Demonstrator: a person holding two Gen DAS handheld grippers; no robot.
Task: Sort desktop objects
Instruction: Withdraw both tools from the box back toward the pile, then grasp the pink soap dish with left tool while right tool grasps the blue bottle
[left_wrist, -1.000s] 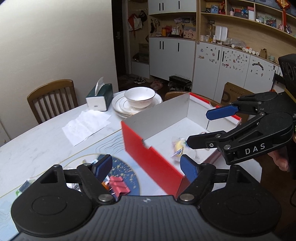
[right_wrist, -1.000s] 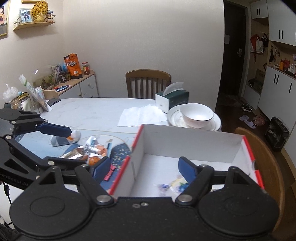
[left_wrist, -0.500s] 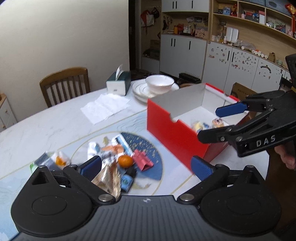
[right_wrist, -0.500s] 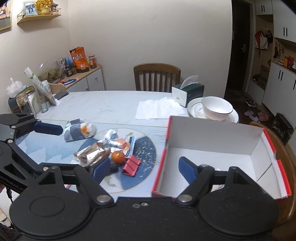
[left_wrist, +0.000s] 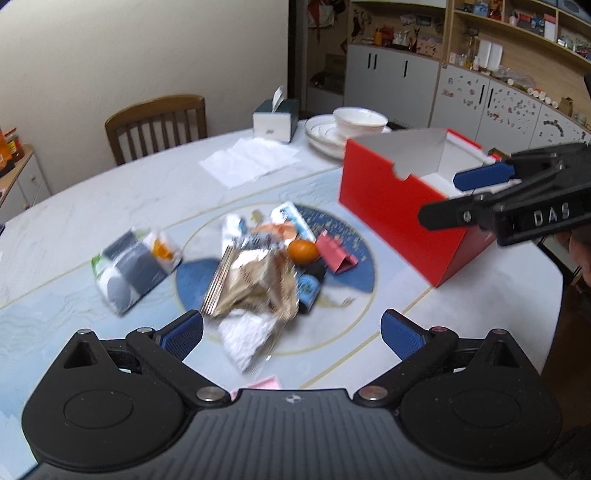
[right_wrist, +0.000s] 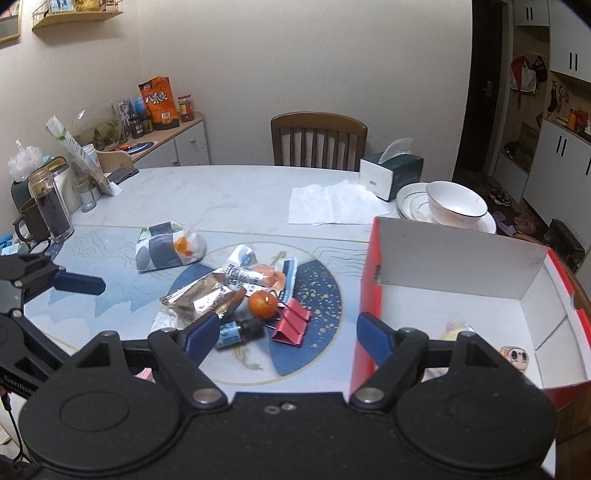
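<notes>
Left gripper (left_wrist: 291, 330) hanging wide open, holding nothing, over the near edge of the pile of crumpled snack wrappers (left_wrist: 255, 280). Right gripper (right_wrist: 284, 334) also spread wide, empty, hovering between pile and red cardboard box with white inside (right_wrist: 480, 288). Box sitting right of pile, holding a few small wrapped sweets (right_wrist: 514, 355). Small orange fruit (right_wrist: 262, 304) and red binder clip (right_wrist: 291, 321) lying mid-table.

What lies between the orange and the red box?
In the right wrist view, only a red binder clip lies between the orange and the red box.
</notes>
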